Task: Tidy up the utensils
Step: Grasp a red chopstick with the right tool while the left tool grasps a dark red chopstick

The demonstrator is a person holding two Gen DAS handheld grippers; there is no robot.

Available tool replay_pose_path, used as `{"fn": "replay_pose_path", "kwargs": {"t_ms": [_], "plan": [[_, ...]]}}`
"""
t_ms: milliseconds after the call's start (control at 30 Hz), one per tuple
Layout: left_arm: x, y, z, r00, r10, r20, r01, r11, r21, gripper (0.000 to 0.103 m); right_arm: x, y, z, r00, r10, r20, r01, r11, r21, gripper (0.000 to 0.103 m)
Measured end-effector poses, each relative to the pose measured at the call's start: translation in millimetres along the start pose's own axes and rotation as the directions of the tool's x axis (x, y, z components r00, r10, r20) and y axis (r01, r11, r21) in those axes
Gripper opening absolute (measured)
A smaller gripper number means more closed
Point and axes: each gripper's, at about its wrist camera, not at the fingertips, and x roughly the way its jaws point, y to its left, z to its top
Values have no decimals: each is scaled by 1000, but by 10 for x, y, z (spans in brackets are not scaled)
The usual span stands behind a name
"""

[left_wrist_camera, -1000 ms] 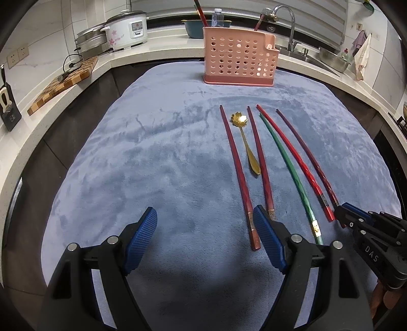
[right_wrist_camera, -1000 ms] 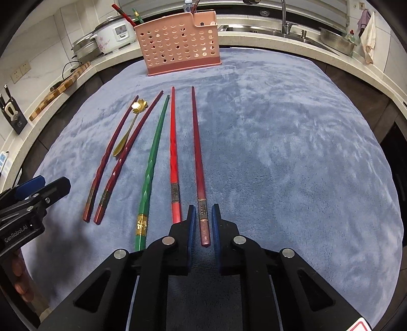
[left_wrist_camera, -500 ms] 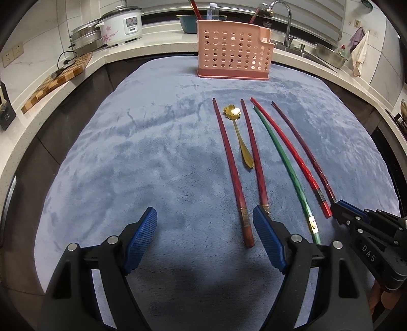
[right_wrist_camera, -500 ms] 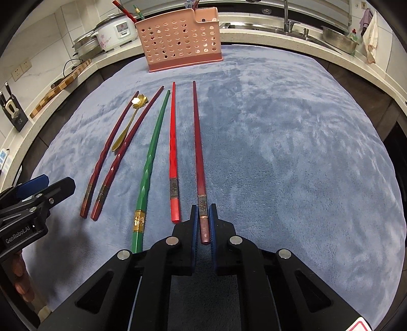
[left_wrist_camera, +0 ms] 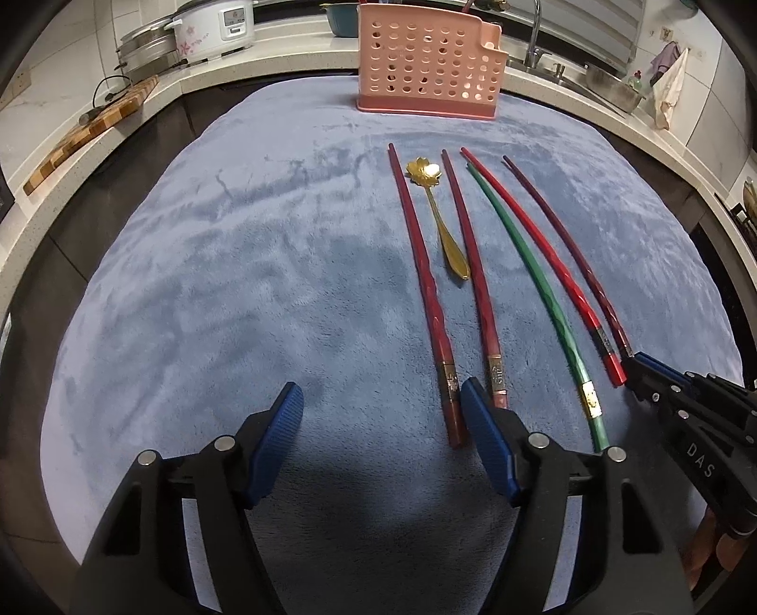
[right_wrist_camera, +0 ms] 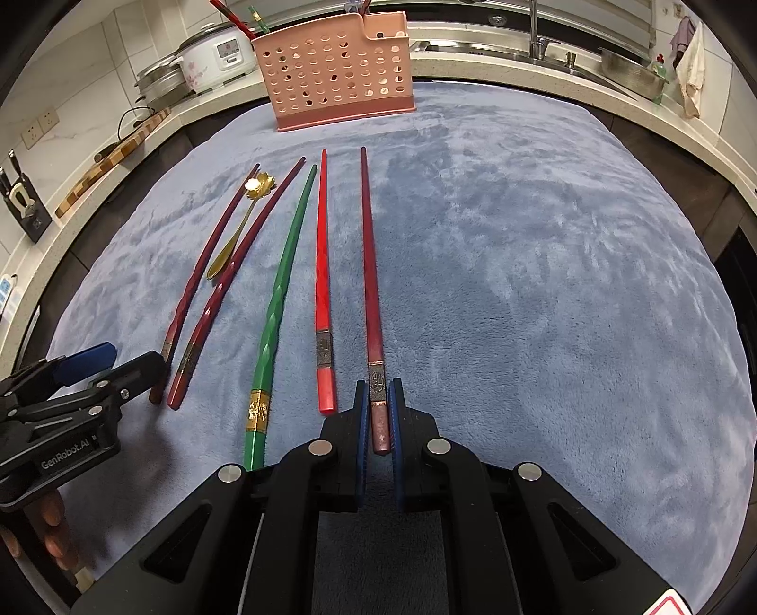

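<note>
Several chopsticks and a gold flower spoon (left_wrist_camera: 437,222) lie side by side on a blue-grey cloth (left_wrist_camera: 236,284). My right gripper (right_wrist_camera: 377,418) is shut on the near end of the rightmost dark red chopstick (right_wrist_camera: 370,265), which points toward the pink perforated holder (right_wrist_camera: 338,71). Left of it lie a bright red chopstick (right_wrist_camera: 322,265), a green one (right_wrist_camera: 279,303) and two dark red ones (right_wrist_camera: 227,288). My left gripper (left_wrist_camera: 383,426) is open and empty, its right finger just beside the near ends of the two dark red chopsticks (left_wrist_camera: 426,293).
The pink holder (left_wrist_camera: 428,61) stands at the cloth's far edge with some utensils in it. A rice cooker (left_wrist_camera: 213,28), a wooden board (left_wrist_camera: 90,132) and a sink with tap (left_wrist_camera: 544,42) line the counter behind. The cloth's right half (right_wrist_camera: 544,284) is bare.
Both grippers have edged forward toward the holder. The right one stays shut on the dark red chopstick; the left one stays open.
</note>
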Motion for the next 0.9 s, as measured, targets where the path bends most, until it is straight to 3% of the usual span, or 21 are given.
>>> {"fn": "replay_pose_path", "kwargs": {"t_ms": [167, 367, 633, 900], "plan": [[35, -23, -5, 1000, 4, -5, -4, 1000, 13, 62, -2, 0, 3, 1000, -1, 0, 1, 1000, 0, 8], [52, -15, -17, 1000, 15, -3, -15, 1000, 21, 51, -2, 1, 0, 1000, -1, 1, 1, 1000, -2, 8], [-4, 102, 7, 1000, -9, 7, 9, 1000, 10, 11, -37, -13, 17, 1000, 14, 4, -14, 1000, 3, 7], [-261, 113, 107, 998, -31, 62, 30, 999, 25, 10, -306, -24, 152, 998, 23, 62, -23, 1000, -3, 7]]}}
